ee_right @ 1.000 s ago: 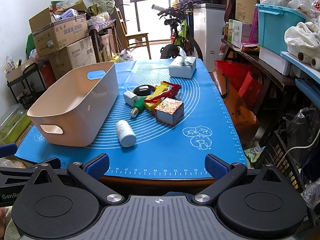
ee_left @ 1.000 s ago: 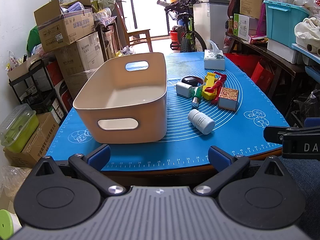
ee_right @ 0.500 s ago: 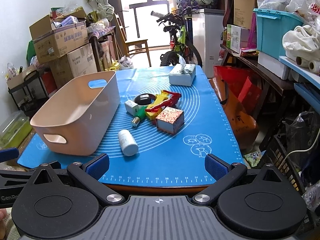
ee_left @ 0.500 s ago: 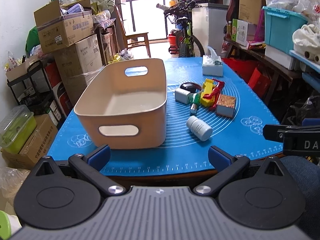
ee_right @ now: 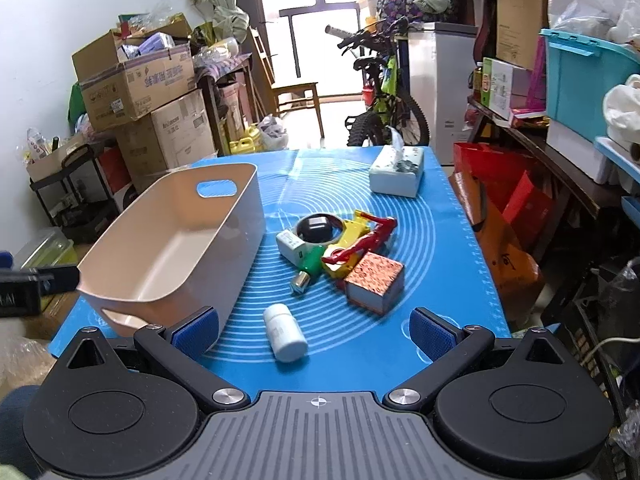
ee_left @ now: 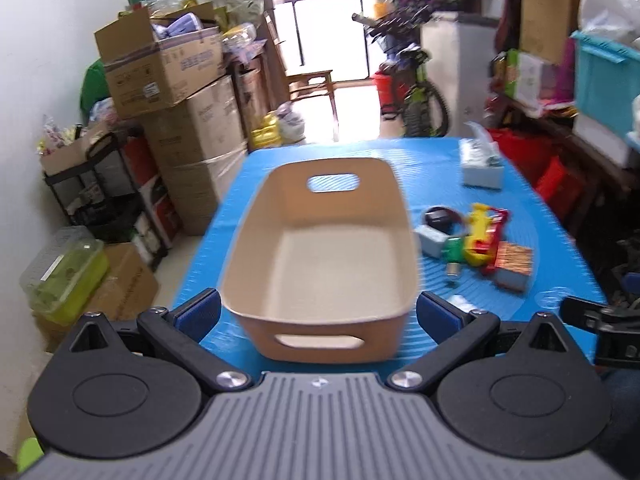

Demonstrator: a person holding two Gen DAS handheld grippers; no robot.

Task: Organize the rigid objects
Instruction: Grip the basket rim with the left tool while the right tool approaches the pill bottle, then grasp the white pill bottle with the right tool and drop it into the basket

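- Daylight pours in from the window (ee_right: 320, 12) far ahead of the right hand-held gripper (ee_right: 314, 330) — its panes are blown out to plain white.
- The floor under that window glares as well, and a pale sheen lies on the blue mat (ee_right: 404, 216) straight ahead.
- The left wrist view is smeared by motion blur: the beige bin (ee_left: 320, 240) ahead of the left hand-held gripper (ee_left: 318, 312) has soft, doubled edges, and the small things to its right are fuzzy.
- The right wrist view is sharp; the white bottle (ee_right: 285, 333) just ahead throws only a faint, soft shadow.
- Fisheye bending curves the walls and boxes at both sides — the corners go black.
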